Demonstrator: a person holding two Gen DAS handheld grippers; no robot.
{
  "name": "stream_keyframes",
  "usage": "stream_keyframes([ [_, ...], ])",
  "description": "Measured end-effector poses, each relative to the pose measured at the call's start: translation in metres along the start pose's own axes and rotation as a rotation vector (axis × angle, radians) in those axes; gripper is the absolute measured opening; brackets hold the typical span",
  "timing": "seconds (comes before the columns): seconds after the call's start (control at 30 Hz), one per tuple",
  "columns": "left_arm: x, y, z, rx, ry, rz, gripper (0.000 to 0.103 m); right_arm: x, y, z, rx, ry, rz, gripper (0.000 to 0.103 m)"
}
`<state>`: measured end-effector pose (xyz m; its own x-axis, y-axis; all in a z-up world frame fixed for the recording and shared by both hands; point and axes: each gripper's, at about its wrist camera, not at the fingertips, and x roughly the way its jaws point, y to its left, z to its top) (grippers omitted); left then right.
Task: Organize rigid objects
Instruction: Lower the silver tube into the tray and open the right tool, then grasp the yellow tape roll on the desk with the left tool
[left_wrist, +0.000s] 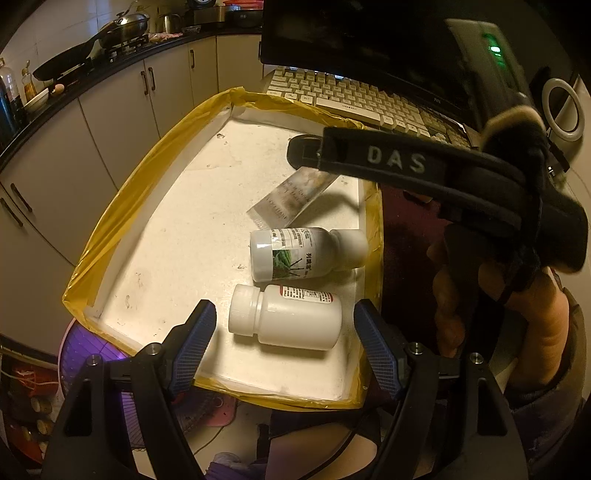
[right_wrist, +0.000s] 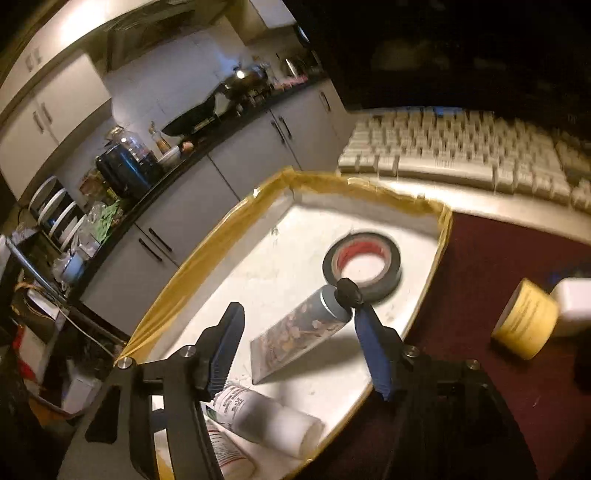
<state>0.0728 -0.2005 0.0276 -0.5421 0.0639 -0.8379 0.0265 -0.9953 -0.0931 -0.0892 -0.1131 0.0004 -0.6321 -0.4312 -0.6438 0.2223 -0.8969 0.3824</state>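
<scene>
Lying in the tray (left_wrist: 110, 236), two bottles (left_wrist: 284, 317) between spread left fingers (left_wrist: 195, 347).

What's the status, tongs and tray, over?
Left tongs open over plain white bottle. Right tongs open, empty, above tube. Two bottles, tube, tape roll in tray. Yellow container outside.

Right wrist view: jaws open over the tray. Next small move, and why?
Probably swing the right gripper rightward toward the yellow-labelled round jar. Its jaws are open and empty, the grey floral squeeze tube already lies inside the white yellow-taped tray, and the jar sits outside on the maroon mat.
</scene>
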Motion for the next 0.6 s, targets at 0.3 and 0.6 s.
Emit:
stream_keyframes([
  [0.3, -0.001, 0.000, 0.000, -0.012, -0.001, -0.003, 0.077, -0.019, 0.013, -0.012, -0.225, -0.138, -0.151, 0.065],
  [0.6, -0.012, 0.008, 0.003, -0.058, -0.030, -0.005, 0.077, -0.050, -0.022, -0.020, -0.076, -0.139, -0.115, 0.066],
])
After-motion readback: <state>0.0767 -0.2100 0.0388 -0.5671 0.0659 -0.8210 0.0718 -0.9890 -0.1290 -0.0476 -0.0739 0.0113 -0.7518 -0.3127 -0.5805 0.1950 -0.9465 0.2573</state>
